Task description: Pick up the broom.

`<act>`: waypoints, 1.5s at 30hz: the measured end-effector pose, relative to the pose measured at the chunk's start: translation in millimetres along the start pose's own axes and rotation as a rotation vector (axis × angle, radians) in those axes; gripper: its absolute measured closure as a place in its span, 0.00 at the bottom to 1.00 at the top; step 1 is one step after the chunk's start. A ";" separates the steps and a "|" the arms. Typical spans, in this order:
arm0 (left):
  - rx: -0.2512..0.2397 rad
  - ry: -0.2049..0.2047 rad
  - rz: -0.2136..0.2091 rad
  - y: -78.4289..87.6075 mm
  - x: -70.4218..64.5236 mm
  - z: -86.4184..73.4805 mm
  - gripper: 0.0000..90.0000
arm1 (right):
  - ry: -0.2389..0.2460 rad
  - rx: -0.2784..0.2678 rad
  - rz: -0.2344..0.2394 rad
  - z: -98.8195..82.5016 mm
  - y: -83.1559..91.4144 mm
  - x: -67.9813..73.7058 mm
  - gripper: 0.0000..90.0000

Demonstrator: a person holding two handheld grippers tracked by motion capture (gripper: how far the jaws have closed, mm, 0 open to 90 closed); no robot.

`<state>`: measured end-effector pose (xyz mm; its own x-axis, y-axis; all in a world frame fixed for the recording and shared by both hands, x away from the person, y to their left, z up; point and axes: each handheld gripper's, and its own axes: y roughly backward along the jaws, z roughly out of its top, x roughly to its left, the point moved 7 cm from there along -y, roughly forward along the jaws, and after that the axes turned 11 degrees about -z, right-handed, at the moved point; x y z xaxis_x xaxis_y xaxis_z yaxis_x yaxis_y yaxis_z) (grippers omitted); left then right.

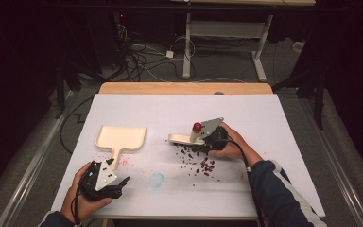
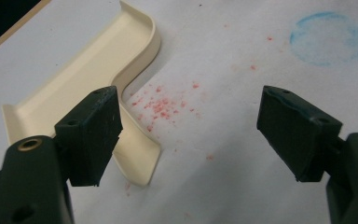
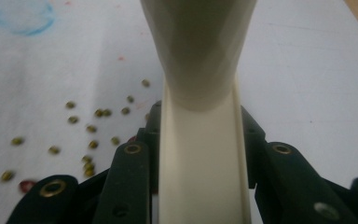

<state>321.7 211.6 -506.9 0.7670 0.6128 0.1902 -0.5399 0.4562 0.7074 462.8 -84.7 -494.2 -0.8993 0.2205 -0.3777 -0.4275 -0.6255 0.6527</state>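
- One cream dustpan (image 1: 121,137) lies flat on the left half of the white worktop (image 1: 264,123), its handle pointing toward the person.
- One cream brush (image 1: 182,138) is near the middle of the worktop, its handle clamped between the pressed-in fingers of the right gripper (image 1: 207,137); in the right gripper view the handle (image 3: 204,158) runs straight up between the fingers.
- Many small dark beans (image 1: 203,165) lie scattered on the worktop just below and beside the brush; too many and too small to count.
- One red cap (image 1: 197,126) shows just above the brush.
- One faint blue ring (image 1: 157,179) is marked on the worktop.
- No writing or brand can be read.
- The left gripper (image 1: 105,179) rests at the near left edge, fingers spread wide and holding nothing; the dustpan handle (image 2: 137,156) lies just beside its left finger (image 2: 93,135).
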 end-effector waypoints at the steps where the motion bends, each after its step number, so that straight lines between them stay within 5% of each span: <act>1: 0.000 0.000 0.000 0.0 0.0 0.0 0.24 | 0.006 -0.002 -0.008 -1.3 2.9 0.9 0.74; 6: -0.002 0.002 0.004 0.6 0.5 0.2 0.24 | 0.005 -0.010 -0.039 -1.8 9.6 0.2 0.75; 15: -0.009 0.003 0.004 1.5 0.8 0.5 0.24 | -0.025 -0.054 -0.176 25.2 17.8 -12.3 0.75; 16: -0.009 0.003 0.005 1.8 0.6 0.5 0.24 | -0.085 -0.061 -0.193 33.7 17.6 -15.3 0.75; 17: -0.011 0.003 0.005 2.1 0.5 0.6 0.24 | -0.085 -0.061 -0.193 33.7 17.6 -15.3 0.75; 18: -0.012 0.004 0.005 2.4 0.5 0.7 0.24 | -0.205 -0.070 -0.198 44.9 16.7 -17.2 0.75; 20: -0.012 0.006 0.005 2.6 0.7 0.5 0.24 | -0.346 -0.094 -0.166 59.8 15.9 -11.0 0.75; 21: -0.011 0.007 0.005 2.7 0.8 0.3 0.24 | -0.346 -0.094 -0.166 59.8 15.9 -11.0 0.75; 25: -0.013 0.007 0.003 2.9 0.2 0.8 0.24 | -0.616 -0.117 -0.141 88.6 2.2 21.8 0.75; 26: -0.013 0.007 0.003 2.9 0.2 0.8 0.24 | -0.616 -0.117 -0.141 88.6 2.2 21.8 0.75; 29: -0.015 0.003 0.001 3.4 -1.0 1.4 0.24 | -0.724 -0.082 -0.191 87.6 -24.9 41.2 0.75; 32: -0.015 0.002 -0.003 3.4 -1.4 1.0 0.24 | -0.781 -0.051 -0.212 80.1 -37.2 44.4 0.75; 33: -0.014 0.002 -0.005 3.3 -1.3 0.8 0.24 | -0.821 -0.023 -0.256 71.7 -43.5 42.6 0.75; 45: 0.009 -0.016 -0.027 -0.9 -4.0 1.7 0.25 | -0.960 0.041 -0.340 26.0 -17.6 30.3 0.75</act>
<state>319.6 207.6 -507.1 0.7869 0.5896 0.1819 -0.5156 0.4664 0.7188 440.7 -47.5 -500.1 -0.4163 0.9003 0.1269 -0.6611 -0.3956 0.6376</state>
